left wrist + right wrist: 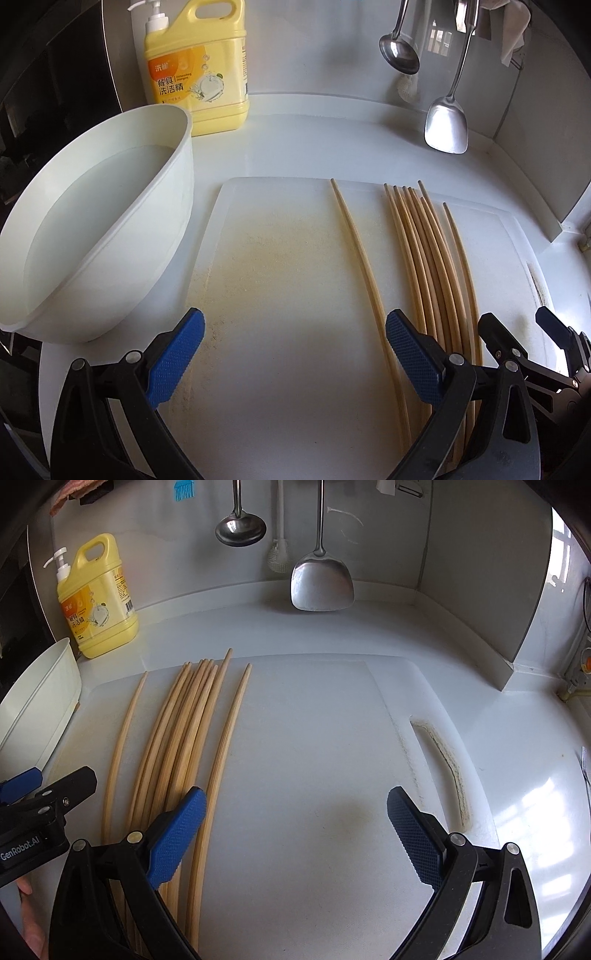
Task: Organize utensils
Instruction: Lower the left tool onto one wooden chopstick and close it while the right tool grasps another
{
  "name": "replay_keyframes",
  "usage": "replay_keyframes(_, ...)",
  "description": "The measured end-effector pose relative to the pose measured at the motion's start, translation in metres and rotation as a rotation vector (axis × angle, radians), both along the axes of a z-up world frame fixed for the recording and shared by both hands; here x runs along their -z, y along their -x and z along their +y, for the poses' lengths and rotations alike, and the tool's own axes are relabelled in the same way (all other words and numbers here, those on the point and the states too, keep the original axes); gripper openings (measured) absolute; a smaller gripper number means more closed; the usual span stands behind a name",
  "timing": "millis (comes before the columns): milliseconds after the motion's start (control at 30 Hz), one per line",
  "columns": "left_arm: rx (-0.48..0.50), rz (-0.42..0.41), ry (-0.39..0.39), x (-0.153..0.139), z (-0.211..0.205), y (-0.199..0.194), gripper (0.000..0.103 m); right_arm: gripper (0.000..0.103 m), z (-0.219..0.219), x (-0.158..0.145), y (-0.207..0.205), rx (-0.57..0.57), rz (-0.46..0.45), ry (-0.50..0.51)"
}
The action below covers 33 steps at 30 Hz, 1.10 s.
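Left wrist view: the left gripper (294, 356) hovers with jaws spread wide and empty above a white cutting board (280, 266). Bamboo chopsticks (428, 258) lie in a loose bundle on the board's right half; a single chopstick (360, 254) lies apart to their left. A white bowl (99, 236) stands left of the board, with a yellow detergent bottle (201, 70) behind it.

Right wrist view: the right gripper (296, 836), likewise spread and empty, hovers over bare board (314, 738) to the right of the chopsticks (184, 738). A ladle (241, 526) and a spatula (321, 579) hang on the wall.
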<state>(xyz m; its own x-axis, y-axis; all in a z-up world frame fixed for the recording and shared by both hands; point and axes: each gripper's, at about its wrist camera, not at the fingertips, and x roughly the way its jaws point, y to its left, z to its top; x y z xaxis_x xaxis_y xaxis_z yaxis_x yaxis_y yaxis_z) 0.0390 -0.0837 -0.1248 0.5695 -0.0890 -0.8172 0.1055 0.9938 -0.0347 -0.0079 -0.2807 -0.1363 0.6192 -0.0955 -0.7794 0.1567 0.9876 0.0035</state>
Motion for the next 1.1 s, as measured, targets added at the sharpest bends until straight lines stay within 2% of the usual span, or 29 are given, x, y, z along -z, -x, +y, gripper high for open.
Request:
replay_keyframes(333, -0.014, 0.017, -0.004, 0.008, -0.001, -0.005, 0.097, 0.093, 0.009, 0.003, -0.002, -0.037, 0.001, 0.037)
replay_keyframes(533, -0.017, 0.006, -0.007, 0.009, -0.006, -0.003, 0.097, 0.079, 0.003, 0.003, 0.001, -0.051, -0.01, 0.024)
replay_keyframes(600, -0.019, 0.006, -0.011, 0.009, -0.008, -0.002, 0.097, 0.078, 0.0, 0.002, 0.002, -0.05, -0.011, 0.024)
replay_keyframes(800, -0.012, 0.003, -0.003, 0.007, -0.016, 0.001, 0.097, 0.077, -0.012, 0.002, 0.006, -0.031, -0.016, 0.036)
replay_keyframes(967, -0.034, 0.017, -0.042, 0.015, -0.02, -0.004, 0.098, 0.076, -0.022, 0.002, 0.007, -0.017, -0.017, 0.043)
replay_keyframes(1100, -0.069, 0.014, -0.021, 0.016, -0.007, -0.002, 0.098, 0.076, -0.024, 0.002, 0.007, -0.024, -0.013, 0.038)
